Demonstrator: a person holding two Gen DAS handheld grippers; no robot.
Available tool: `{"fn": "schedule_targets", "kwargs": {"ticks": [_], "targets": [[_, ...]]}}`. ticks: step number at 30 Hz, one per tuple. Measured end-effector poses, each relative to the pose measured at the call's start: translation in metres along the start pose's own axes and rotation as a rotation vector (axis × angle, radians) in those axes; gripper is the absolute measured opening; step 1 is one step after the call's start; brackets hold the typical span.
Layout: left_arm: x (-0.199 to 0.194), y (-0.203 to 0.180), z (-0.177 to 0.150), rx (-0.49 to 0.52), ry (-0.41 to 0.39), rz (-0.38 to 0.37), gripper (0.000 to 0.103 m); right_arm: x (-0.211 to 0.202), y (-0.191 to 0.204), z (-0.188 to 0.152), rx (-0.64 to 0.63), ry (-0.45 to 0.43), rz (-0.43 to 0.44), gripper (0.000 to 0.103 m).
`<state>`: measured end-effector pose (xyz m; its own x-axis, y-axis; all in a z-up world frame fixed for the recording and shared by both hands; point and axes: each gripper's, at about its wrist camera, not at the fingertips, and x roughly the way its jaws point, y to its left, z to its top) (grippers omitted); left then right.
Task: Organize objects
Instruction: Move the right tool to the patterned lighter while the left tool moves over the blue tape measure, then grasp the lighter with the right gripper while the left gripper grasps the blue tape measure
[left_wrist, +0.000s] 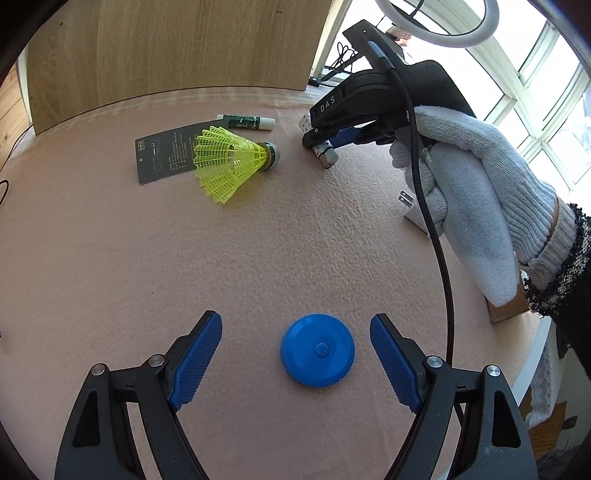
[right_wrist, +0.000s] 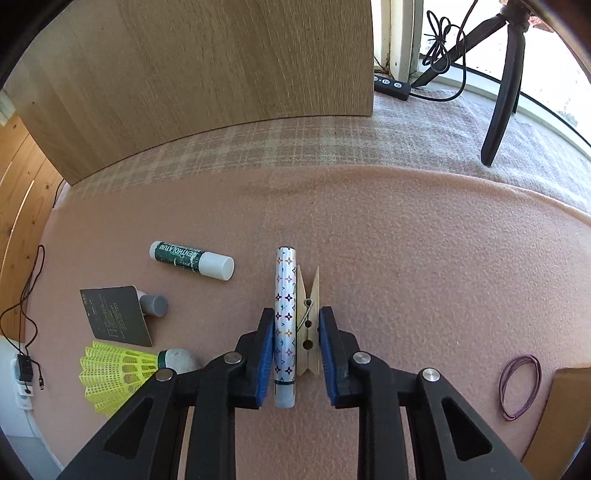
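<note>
Low in the left wrist view, the left gripper (left_wrist: 295, 354) is hanging wide open and holding nothing, its blue pads flanking the blue disc (left_wrist: 318, 350) on the pink mat (left_wrist: 184, 240), apparently lining up a grasp. Toward the upper middle, the yellow shuttlecock (left_wrist: 231, 162) is lying partly over a dark card (left_wrist: 162, 155). At upper right a gloved hand (left_wrist: 472, 177) is bringing the other tool down.

At the lower centre of the right wrist view, the right gripper (right_wrist: 296, 350) is sitting nearly closed around the patterned tube (right_wrist: 285, 325) and wooden clothespin (right_wrist: 308, 328) lying side by side, seemingly pinching both together. A lip balm (right_wrist: 192, 260) is resting to the upper left.
</note>
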<state>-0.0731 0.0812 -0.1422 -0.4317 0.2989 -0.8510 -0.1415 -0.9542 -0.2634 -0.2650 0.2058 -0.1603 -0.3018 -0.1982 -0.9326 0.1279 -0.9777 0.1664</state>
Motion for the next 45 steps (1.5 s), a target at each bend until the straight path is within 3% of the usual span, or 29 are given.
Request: {"fn": "schedule_targets", "kwargs": {"ticks": [7,12,18,22,25,26,29,33,37,40,45], "targets": [[0.003,-0.004,0.001,0.013,0.009,-0.013,0.084,-0.022,-0.014,-0.070,0.005,0.017,0.100,0.021],[0.003,-0.013,-0.005,0.056,0.024,-0.011,0.084,-0.040,-0.017,-0.128,-0.011,0.016,0.106,0.021],[0.004,-0.023,-0.011,0.098,0.046,-0.014,0.084,-0.062,-0.038,-0.166,0.016,0.035,0.116,0.021],[0.003,-0.027,-0.014,0.108,0.050,-0.015,0.084,-0.066,-0.040,-0.169,-0.017,0.046,0.079,0.022],[0.001,-0.030,-0.014,0.117,0.048,-0.014,0.084,-0.077,-0.033,-0.171,-0.031,0.009,0.036,0.042],[0.000,-0.031,-0.015,0.119,0.046,-0.015,0.084,-0.083,-0.033,-0.172,-0.025,-0.022,0.039,0.043],[-0.001,-0.031,-0.016,0.124,0.045,-0.012,0.084,-0.099,-0.033,-0.176,-0.013,-0.069,0.108,0.043],[-0.002,-0.030,-0.017,0.123,0.040,-0.008,0.084,-0.093,-0.029,-0.176,-0.011,-0.046,0.135,0.043],[-0.003,-0.026,-0.018,0.110,0.040,-0.008,0.084,-0.083,-0.033,-0.173,0.018,-0.032,0.123,0.043],[-0.004,-0.025,-0.019,0.105,0.035,-0.007,0.084,-0.079,-0.035,-0.172,0.035,-0.018,0.163,0.043],[-0.004,-0.022,-0.020,0.090,0.033,-0.005,0.084,-0.075,-0.029,-0.170,0.019,-0.013,0.119,0.043]]}}
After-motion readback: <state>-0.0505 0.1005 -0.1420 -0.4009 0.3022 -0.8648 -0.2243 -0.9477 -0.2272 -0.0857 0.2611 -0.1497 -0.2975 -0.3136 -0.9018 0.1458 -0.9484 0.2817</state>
